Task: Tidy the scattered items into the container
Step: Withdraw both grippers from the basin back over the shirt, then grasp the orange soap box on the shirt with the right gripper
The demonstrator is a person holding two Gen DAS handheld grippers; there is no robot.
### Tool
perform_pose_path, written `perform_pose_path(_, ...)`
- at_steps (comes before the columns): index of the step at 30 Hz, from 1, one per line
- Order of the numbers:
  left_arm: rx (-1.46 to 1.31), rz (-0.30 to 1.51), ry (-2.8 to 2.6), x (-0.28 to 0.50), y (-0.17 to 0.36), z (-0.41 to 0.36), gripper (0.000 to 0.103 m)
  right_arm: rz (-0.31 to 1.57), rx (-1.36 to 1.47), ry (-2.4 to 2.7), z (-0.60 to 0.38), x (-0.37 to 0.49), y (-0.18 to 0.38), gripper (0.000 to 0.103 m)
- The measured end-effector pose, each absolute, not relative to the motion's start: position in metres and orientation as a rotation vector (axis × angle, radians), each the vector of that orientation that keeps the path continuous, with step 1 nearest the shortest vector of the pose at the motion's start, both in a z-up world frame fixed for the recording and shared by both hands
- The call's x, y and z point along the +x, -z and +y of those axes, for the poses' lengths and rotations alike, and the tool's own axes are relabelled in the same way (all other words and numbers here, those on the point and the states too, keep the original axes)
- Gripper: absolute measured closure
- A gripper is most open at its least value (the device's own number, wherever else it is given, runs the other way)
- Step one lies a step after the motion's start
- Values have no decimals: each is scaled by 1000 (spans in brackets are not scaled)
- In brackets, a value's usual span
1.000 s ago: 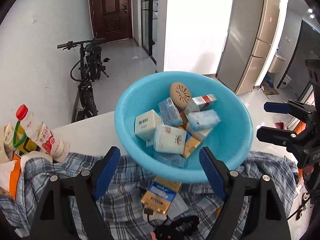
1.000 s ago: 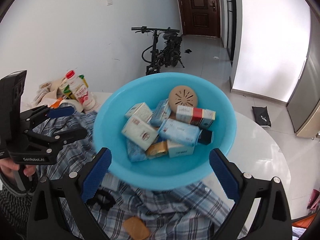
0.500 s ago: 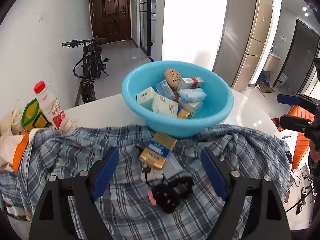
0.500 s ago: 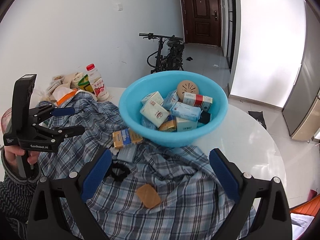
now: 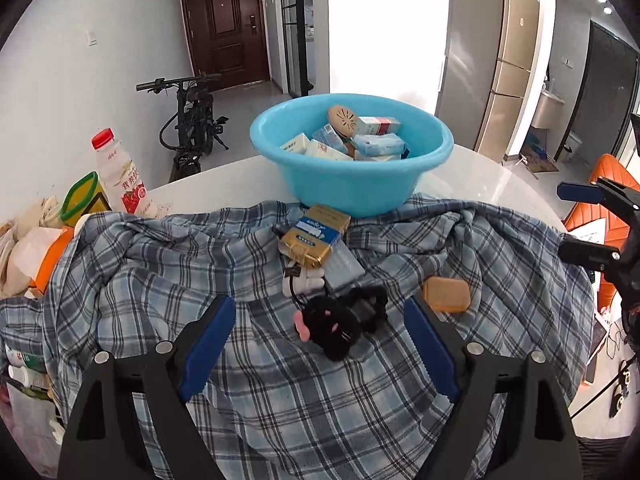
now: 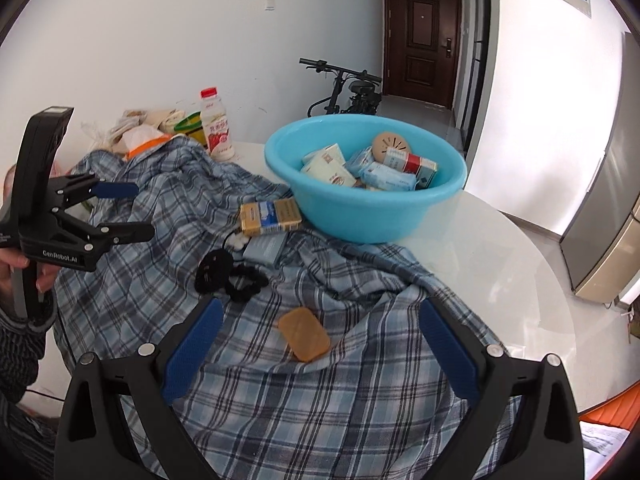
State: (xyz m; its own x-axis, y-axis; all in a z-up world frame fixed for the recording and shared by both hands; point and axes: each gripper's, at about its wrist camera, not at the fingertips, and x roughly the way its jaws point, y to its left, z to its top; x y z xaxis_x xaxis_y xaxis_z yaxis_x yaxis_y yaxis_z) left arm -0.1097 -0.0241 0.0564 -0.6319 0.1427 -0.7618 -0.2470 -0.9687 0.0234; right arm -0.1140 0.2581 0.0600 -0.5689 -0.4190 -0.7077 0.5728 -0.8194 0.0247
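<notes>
We hold both grippers back over the near edge of the plaid shirt (image 5: 168,280), which spreads over the round white desk (image 6: 500,264). Left gripper (image 5: 316,344) is released, jaws wide apart, nothing between them. Ahead of it, left to right: a black plush toy (image 5: 332,326) just past the fingertips, and a tan flat pad (image 5: 446,295) just ahead of the right finger. Beyond the toy, a gold-and-blue box (image 5: 314,234) touches the wall of the blue basin (image 5: 352,188). The basin sits well ahead, full of small cartons, partly on the shirt. Far left of the gripper stands a strawberry milk bottle (image 5: 122,180), Chinese print too small to read.

Right gripper (image 6: 320,344) is also released and empty; the pad (image 6: 304,334) lies between its fingertips on the shirt. Bare desk stretches ahead to its right, up to the rounded edge. At left, our hand (image 6: 16,276) grips the left gripper's handle, marked "GenRobot.AI".
</notes>
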Motion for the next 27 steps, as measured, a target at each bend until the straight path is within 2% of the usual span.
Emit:
perform_pose_path(6,-1253,269,-2615,-99,-26,-14,15,309,990,2310,256,-100,-31,5)
perform_pose_path(15,-1268,209,-2577,-93,2,-13,15,329,1056,2240,247,-98,6,5)
perform_pose_path(24,-1258,270,-2571,-98,14,-5,15,294,1088,2180,238,-112,24,6)
perform_pose_path(27,-1241,267,-2561,-99,12,-4,15,276,1100,2163,237,-123,32,12)
